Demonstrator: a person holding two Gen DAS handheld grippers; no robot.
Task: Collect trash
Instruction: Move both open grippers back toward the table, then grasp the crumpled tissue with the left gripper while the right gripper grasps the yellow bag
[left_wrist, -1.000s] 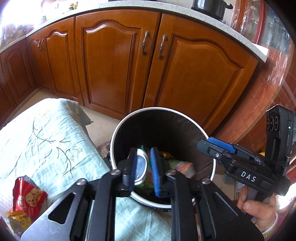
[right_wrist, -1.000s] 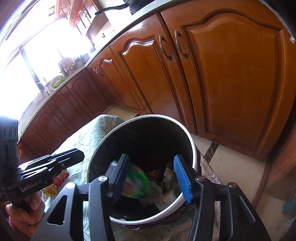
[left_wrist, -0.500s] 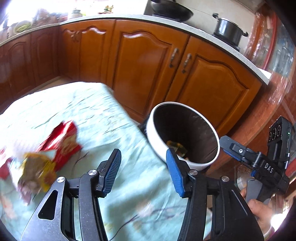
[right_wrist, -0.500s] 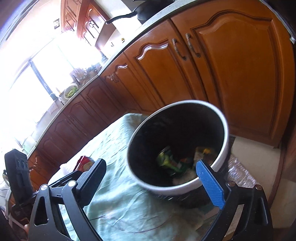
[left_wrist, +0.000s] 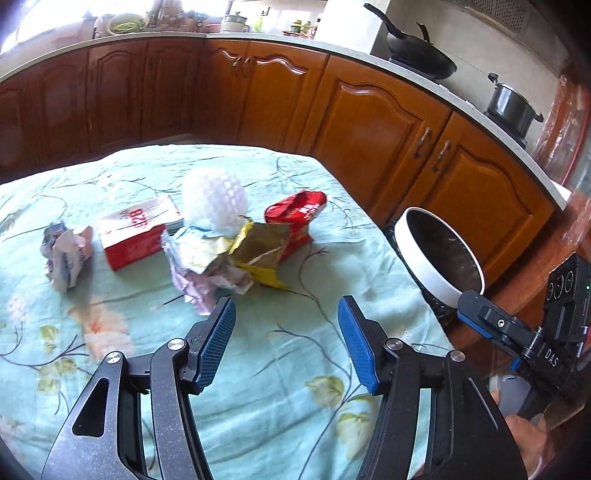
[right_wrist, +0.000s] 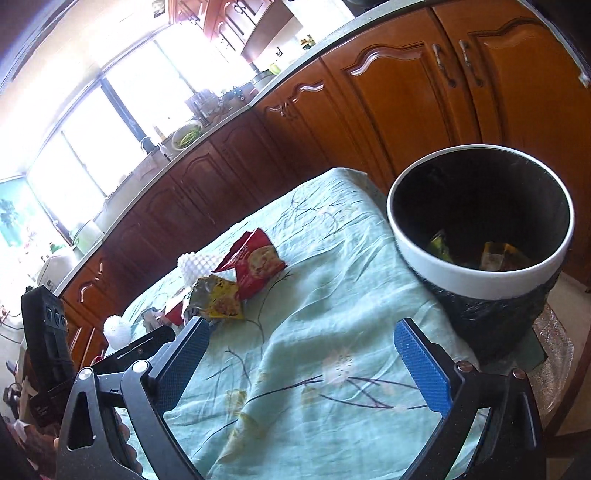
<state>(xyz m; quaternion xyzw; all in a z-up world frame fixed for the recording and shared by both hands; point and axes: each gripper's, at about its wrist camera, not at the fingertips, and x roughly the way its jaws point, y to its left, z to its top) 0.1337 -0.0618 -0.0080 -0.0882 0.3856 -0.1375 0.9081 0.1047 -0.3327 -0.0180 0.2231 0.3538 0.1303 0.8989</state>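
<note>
Trash lies on the green flowered tablecloth (left_wrist: 280, 369): a red snack bag (left_wrist: 295, 210), a crumpled yellow wrapper (left_wrist: 255, 251), a white foam net (left_wrist: 214, 197), a red and white carton (left_wrist: 136, 232) and a crumpled paper ball (left_wrist: 64, 254). My left gripper (left_wrist: 286, 332) is open and empty, just short of the wrapper pile. My right gripper (right_wrist: 299, 362) is open and empty over the cloth, left of the white-rimmed bin (right_wrist: 480, 280). The bin holds several wrappers (right_wrist: 495, 254). The red bag (right_wrist: 255, 266) and wrapper (right_wrist: 218, 299) also show in the right wrist view.
The bin (left_wrist: 424, 254) stands off the table's right edge, black liner around it. Brown kitchen cabinets (left_wrist: 369, 122) run behind the table. A wok (left_wrist: 421, 59) and a pot (left_wrist: 511, 107) sit on the counter. The right gripper's body (left_wrist: 528, 339) shows at the right of the left wrist view.
Both grippers dropped their trash in the bin, opened, and swung back left from above the bin to over the table. The trash pile has come into view.
</note>
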